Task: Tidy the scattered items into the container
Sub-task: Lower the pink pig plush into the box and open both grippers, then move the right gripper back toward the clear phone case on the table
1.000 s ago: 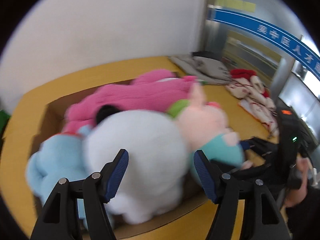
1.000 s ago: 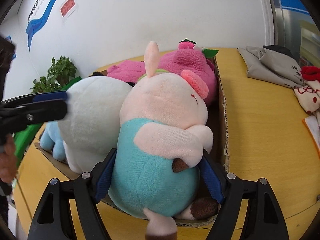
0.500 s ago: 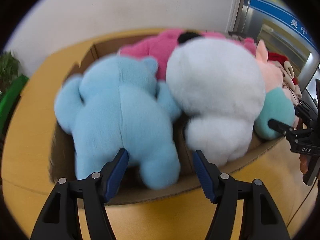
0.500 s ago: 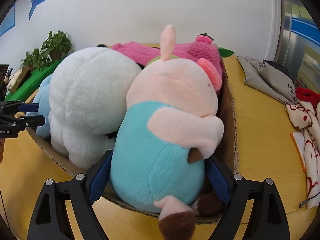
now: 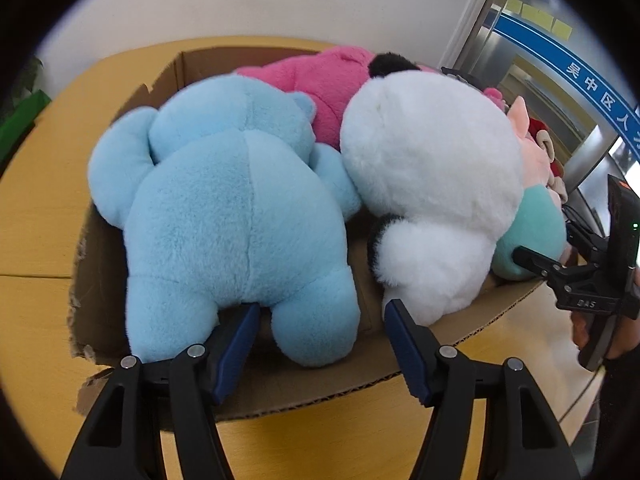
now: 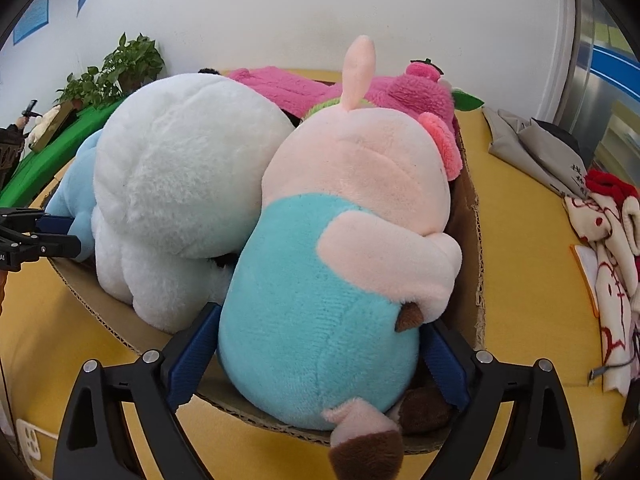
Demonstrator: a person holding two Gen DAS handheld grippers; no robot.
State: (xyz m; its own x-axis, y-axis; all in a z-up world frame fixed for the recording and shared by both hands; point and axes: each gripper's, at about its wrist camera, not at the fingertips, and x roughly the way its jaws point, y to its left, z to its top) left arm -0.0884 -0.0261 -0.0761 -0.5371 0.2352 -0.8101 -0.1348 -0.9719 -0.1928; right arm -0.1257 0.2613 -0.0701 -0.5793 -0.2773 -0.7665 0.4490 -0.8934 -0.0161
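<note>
Left tongs (image 5: 320,340): low at the near edge of the cardboard box (image 5: 304,390), pointing in over the rim, jaws wide. The light blue plush bear's (image 5: 236,216) rear leg sits between the blue pads; the left pad looks to be touching the fur at the bear's base, the right pad stands clear of it, close to the white plush (image 5: 432,184). Not clamped.

Right tongs (image 6: 316,344): also low at the box's near rim, level, jaws spread around the pig plush (image 6: 340,280) with the teal body. Both blue pads lie against its flanks; can't tell whether they press or only touch, and the plush rests in the box on its own weight.

The two grippers sit at the same long side of the box, each visible at the edge of the other's view: right one (image 5: 576,276) at the pig end, left one (image 6: 36,236) at the blue bear end.

Count in the box: 4 plush toys — 1 blue bear, 1 white with black ear and black patch, 1 pink/teal pig, 1 magenta plush (image 6: 404,92) lying across the back. All packed tight, touching, bulging above the walls.

Box sits on the yellow tabletop (image 6: 520,280). On the tabletop right of the box: 1 grey garment (image 6: 536,148), 1 red-and-white patterned cloth (image 6: 612,248). 1 potted plant (image 6: 116,68) at the far left by the wall.
</note>
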